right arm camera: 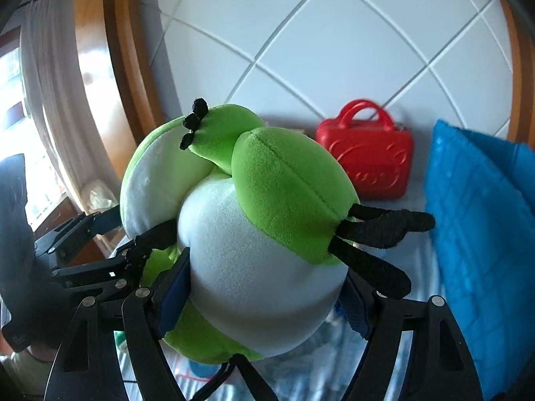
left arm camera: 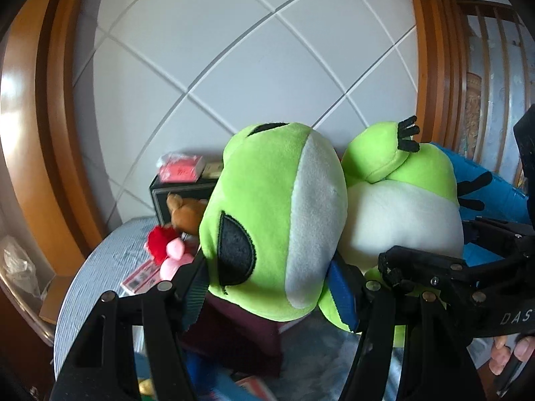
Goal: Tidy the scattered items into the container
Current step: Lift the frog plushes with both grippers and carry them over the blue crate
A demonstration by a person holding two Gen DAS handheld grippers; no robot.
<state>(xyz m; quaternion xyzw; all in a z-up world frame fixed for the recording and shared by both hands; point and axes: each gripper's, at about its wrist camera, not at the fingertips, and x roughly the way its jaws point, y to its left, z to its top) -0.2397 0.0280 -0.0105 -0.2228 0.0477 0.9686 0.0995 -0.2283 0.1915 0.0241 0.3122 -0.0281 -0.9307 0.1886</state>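
Observation:
A green and white plush frog [left arm camera: 277, 220] with black eye patches and black toes is held up in the air by both grippers. My left gripper [left arm camera: 271, 287] is shut on its head, one blue pad on each side. My right gripper [right arm camera: 264, 297] is shut on its white belly [right arm camera: 254, 267], and also shows in the left wrist view [left arm camera: 434, 274] at the right. The frog's legs [right arm camera: 371, 237] stick out to the right. Below the frog, a container with mixed items [left arm camera: 234, 351] shows dimly.
A blue pillow [right arm camera: 481, 234] stands at the right. A red toy case [right arm camera: 367, 157] sits against the white tiled wall. On the bed lie a brown plush [left arm camera: 184, 214], a red and pink plush [left arm camera: 167, 250], a black box [left arm camera: 180, 193] and cards [left arm camera: 140, 277].

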